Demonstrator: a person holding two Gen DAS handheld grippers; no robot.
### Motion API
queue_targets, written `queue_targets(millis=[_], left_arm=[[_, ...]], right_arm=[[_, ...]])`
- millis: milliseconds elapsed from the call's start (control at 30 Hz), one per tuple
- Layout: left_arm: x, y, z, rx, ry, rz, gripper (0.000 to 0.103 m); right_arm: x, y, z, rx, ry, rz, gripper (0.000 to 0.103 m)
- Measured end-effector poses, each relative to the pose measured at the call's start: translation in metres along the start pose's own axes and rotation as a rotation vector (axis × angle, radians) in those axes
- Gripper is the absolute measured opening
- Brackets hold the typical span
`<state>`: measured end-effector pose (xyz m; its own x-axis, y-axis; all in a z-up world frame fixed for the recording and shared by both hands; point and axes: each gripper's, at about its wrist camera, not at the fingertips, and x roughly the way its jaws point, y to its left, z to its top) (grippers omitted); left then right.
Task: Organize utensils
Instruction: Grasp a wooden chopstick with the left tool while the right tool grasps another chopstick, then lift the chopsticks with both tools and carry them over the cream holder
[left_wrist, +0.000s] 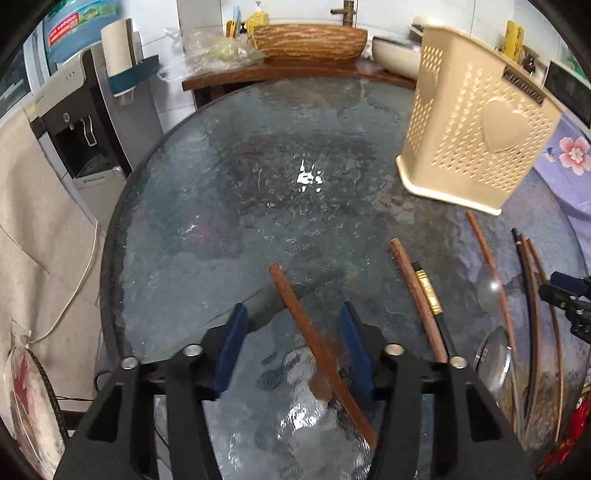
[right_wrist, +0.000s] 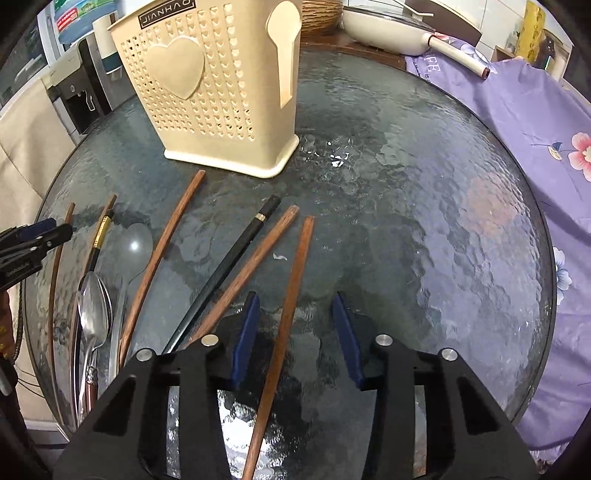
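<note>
Several brown wooden chopsticks, black chopsticks and metal spoons lie on a round glass table (left_wrist: 229, 206). A beige perforated utensil holder (left_wrist: 476, 136) stands at the back; it also shows in the right wrist view (right_wrist: 207, 92). My left gripper (left_wrist: 293, 314) is open with a brown chopstick (left_wrist: 314, 343) lying between its fingers. My right gripper (right_wrist: 295, 302) is open with another brown chopstick (right_wrist: 291, 295) lying between its fingers. A black chopstick (right_wrist: 229, 266) and a metal spoon (right_wrist: 94, 314) lie to its left.
A wooden counter (left_wrist: 295, 70) with a woven basket (left_wrist: 310, 40) and a white pan (right_wrist: 391, 26) stands behind the table. A water dispenser (left_wrist: 85, 122) is at the left. A purple flowered cloth (right_wrist: 535, 129) lies at the right.
</note>
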<state>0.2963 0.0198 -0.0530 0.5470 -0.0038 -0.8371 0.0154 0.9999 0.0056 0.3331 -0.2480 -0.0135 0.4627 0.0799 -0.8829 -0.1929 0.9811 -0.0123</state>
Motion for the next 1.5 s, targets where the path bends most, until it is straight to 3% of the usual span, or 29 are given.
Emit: queue_targets(millis=[400,467,933,1500], left_arm=[[0.005,-0.008,0.012,0.01,0.001,-0.006,0.012],[0.006,-0.006,0.012,-0.007,-0.005,-0.024,0.011],[0.005,-0.028,0.025,-0.021,-0.062,-0.086,0.008],[-0.099,-0.036,0.045,0.012,-0.309,-0.22,0.007]], right_arm=[[0.013,0.01,0.023,-0.028,0.003,0.005,0.013],[0.014,0.008,0.023,-0.03,-0.001,0.007,0.008],[0.0,-0.018,0.021,0.024,-0.091,0.093,0.007],[-0.102,-0.039,0.041,0.063,-0.371,0.278,0.007]])
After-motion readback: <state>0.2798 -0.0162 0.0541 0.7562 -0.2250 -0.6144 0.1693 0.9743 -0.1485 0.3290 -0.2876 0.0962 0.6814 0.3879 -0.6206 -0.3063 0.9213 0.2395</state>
